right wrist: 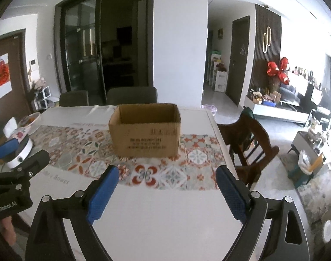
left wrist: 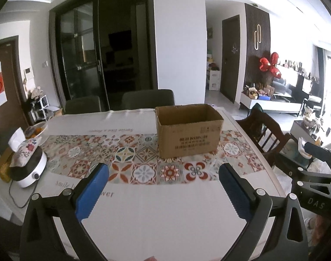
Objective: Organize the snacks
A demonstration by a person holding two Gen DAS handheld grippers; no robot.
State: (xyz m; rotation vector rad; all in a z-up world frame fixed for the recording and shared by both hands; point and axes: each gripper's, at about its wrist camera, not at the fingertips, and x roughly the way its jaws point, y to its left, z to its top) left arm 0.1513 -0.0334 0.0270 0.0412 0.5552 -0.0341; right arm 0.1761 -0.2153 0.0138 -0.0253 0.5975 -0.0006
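Cardboard box [left wrist: 188, 130] apparently empty on tablecloth [left wrist: 143, 200].

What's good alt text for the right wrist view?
An open-topped cardboard box stands on a patterned tablecloth, beyond the right claw, whose blue fingers are spread with nothing between them. A dark wooden chair sits at the table's right edge.

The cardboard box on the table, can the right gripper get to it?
Probably yes. The right gripper is open with nothing between its pads, and only bare tablecloth lies between it and the cardboard box.
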